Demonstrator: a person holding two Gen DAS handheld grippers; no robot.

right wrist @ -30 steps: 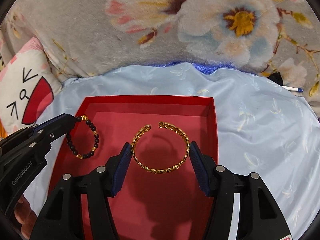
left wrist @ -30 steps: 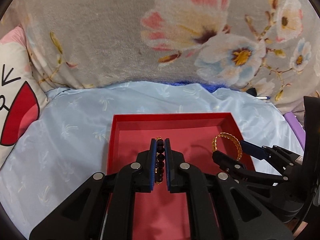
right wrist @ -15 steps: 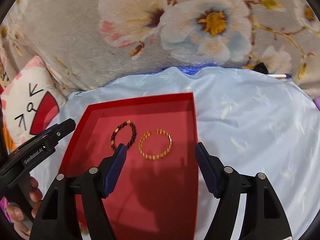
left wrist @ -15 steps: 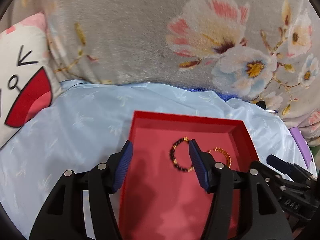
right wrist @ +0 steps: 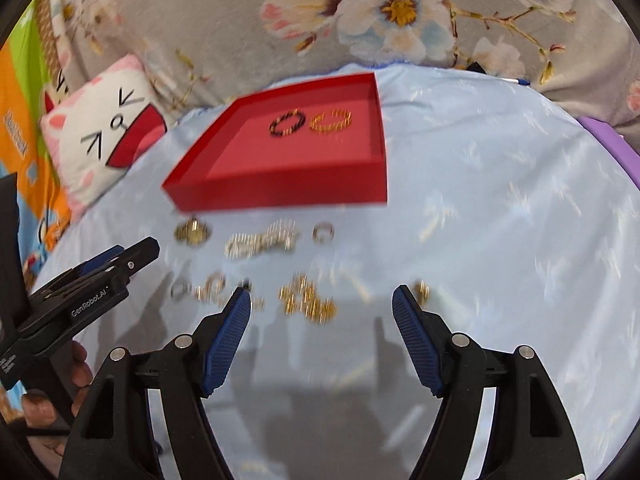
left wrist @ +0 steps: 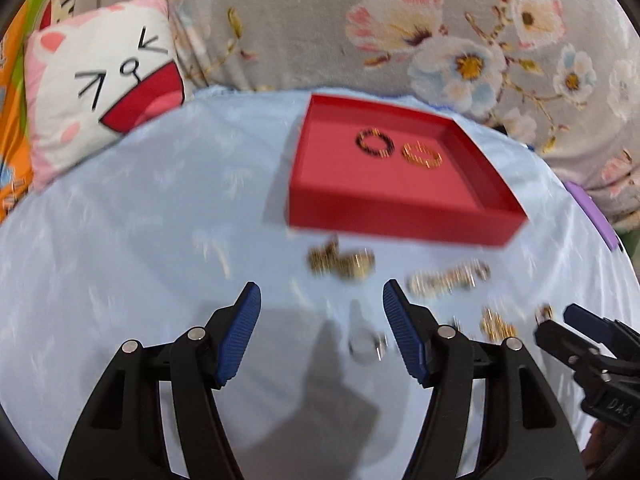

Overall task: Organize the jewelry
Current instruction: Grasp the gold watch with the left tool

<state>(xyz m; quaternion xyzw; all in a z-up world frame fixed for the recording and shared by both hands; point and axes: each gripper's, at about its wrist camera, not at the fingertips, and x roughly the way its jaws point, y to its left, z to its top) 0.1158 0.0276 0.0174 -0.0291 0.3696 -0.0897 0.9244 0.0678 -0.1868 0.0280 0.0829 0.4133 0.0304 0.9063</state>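
A red tray (left wrist: 400,216) (right wrist: 280,192) lies on the light blue cloth. In it sit a black bead bracelet (left wrist: 374,143) (right wrist: 287,123) and a gold chain bracelet (left wrist: 421,155) (right wrist: 331,121), side by side. Several loose gold and silver pieces lie blurred on the cloth in front of the tray, among them a gold heap (left wrist: 341,263), a silver chain (right wrist: 262,240) and a gold cluster (right wrist: 308,300). My left gripper (left wrist: 322,332) is open and empty above a silver ring (left wrist: 366,346). My right gripper (right wrist: 321,330) is open and empty just short of the gold cluster.
A cat-face pillow (left wrist: 100,92) lies at the back left. A grey floral blanket (left wrist: 400,20) rises behind the tray. A purple object (left wrist: 592,216) sits at the right edge of the cloth. Each gripper shows in the other's view, my right one at the lower right of the left wrist view (left wrist: 580,344).
Both grippers have let go of the bracelets, which now lie in the tray. Both have pulled back from the tray, and the loose jewelry in front of it has come into view.
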